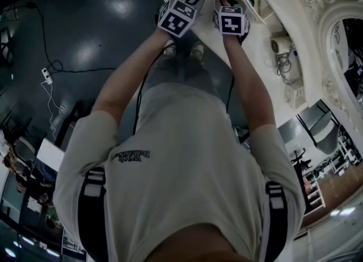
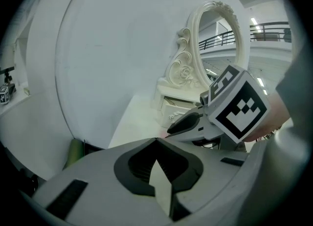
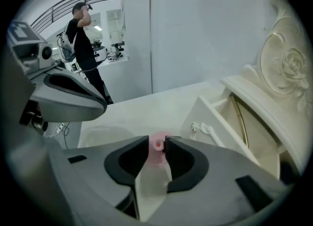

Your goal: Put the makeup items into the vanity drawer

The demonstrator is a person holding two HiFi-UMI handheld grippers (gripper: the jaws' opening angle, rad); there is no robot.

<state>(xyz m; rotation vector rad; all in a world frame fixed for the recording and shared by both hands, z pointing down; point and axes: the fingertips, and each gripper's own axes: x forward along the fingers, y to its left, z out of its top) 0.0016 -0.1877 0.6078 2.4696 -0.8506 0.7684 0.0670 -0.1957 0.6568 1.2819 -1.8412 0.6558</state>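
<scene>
- Dark glossy floor (image 1: 85,45) is filling the 9 o'clock side of the head view, with a white cable (image 1: 52,93) trailing across it.
- A plain white wall (image 2: 112,49) is rising behind the furniture in both gripper views.
- A person in a pale T-shirt (image 1: 170,159) is leaning over the vanity (image 1: 286,0), both arms reaching toward 12 o'clock.
- The vanity is standing white and carved, its oval mirror (image 2: 217,44) showing at 1 o'clock in the left gripper view.
- A bystander in black (image 3: 83,44) is standing well apart at 10 o'clock in the right gripper view.
- The vanity drawer (image 3: 210,115) is sitting pulled open at 3 o'clock in the right gripper view, its white handle (image 3: 206,129) facing the camera.
- The left gripper (image 2: 156,141) is hovering over the white tabletop (image 2: 137,122) with its jaws clenched tip to tip and nothing between them.
- The right gripper (image 3: 157,142) is pointing down at the tabletop just beside the left one, its jaws grasping the pink makeup item (image 3: 156,147).
- The pink makeup item is sitting between the jaw tips, touching both, above the tabletop, with the drawer front at its 2 o'clock; it is outside the drawer.
</scene>
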